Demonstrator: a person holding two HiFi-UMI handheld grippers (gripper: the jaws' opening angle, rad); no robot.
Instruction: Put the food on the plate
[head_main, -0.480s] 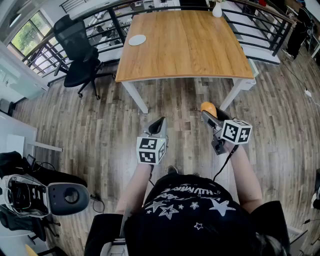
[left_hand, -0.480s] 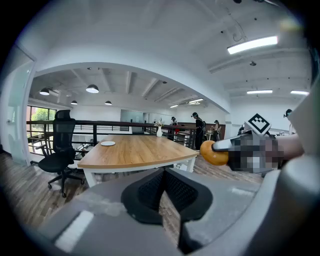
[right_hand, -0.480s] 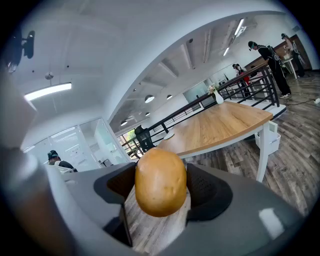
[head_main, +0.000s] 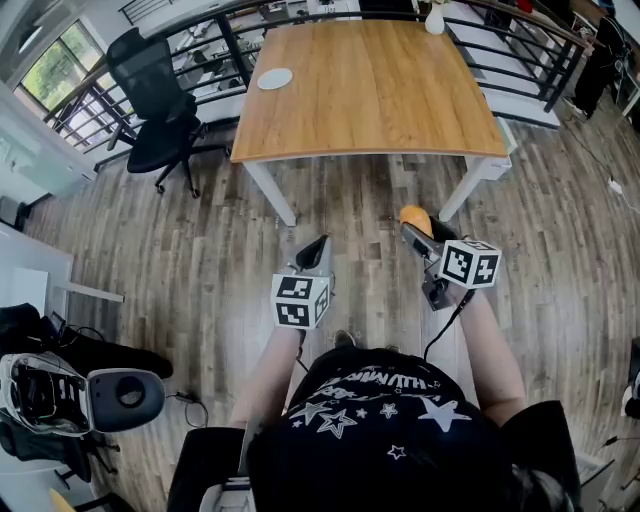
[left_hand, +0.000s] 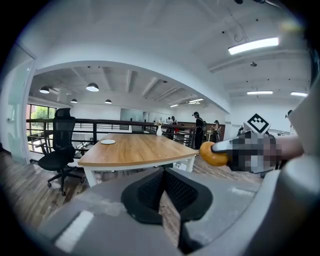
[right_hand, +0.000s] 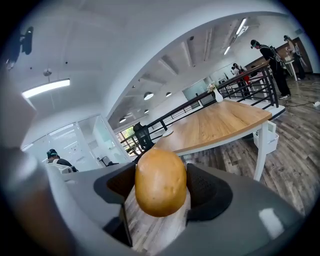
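A golden-brown bread roll (right_hand: 160, 182) sits clamped between the pads of my right gripper (head_main: 414, 229), held above the floor short of the table; it shows as an orange lump (head_main: 415, 216) in the head view and at the right (left_hand: 212, 153) in the left gripper view. My left gripper (head_main: 314, 250) is shut with nothing in it, its pads (left_hand: 152, 192) pressed together. A small white plate (head_main: 274, 79) lies at the far left of the wooden table (head_main: 370, 90), well ahead of both grippers; the plate (left_hand: 107, 142) looks bare.
A black office chair (head_main: 160, 110) stands left of the table. A white vase (head_main: 434, 20) sits at the table's far edge by a black railing (head_main: 520, 50). People stand in the background (left_hand: 199, 131). Wood-plank floor (head_main: 220, 250) lies between me and the table.
Both grippers have shifted very slightly; the roll stays in the right gripper. Otherwise nothing has visibly changed.
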